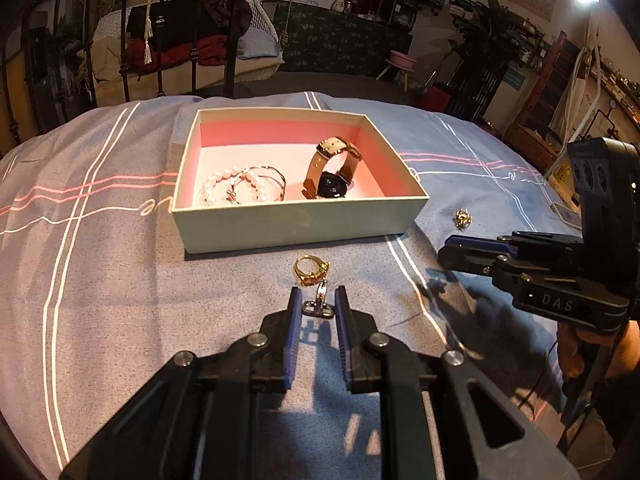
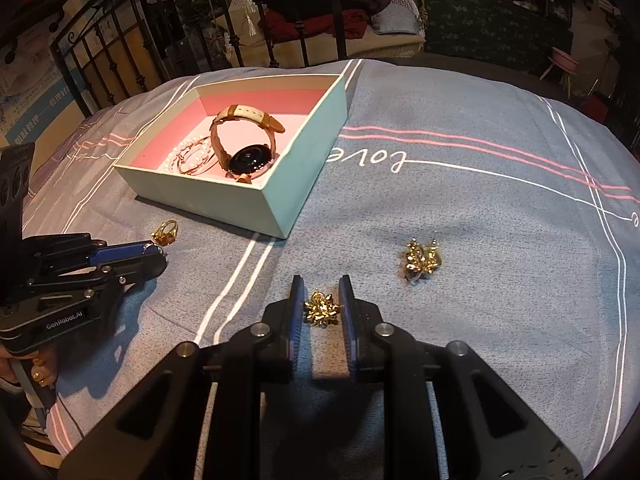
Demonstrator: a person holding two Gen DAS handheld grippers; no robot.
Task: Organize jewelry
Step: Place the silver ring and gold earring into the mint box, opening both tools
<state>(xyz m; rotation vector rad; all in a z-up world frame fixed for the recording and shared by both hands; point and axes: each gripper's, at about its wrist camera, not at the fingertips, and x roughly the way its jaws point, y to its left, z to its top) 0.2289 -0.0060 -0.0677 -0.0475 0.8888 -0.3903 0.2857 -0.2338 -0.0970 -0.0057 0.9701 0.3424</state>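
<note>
left gripper (image 1: 317,306) brackets a silver clip (image 1: 319,303), right gripper (image 2: 322,309) a gold earring (image 2: 322,310); neither visibly clenched; box (image 1: 296,224) lies far.

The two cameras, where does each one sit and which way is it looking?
Left wrist: on the left gripper, looking forward at a silver ring, gold ring and the box; the right gripper shows sideways.
Right wrist: on the right gripper, looking over a gold earring; the left gripper shows.
Both share the box, watch and bedspread.
</note>
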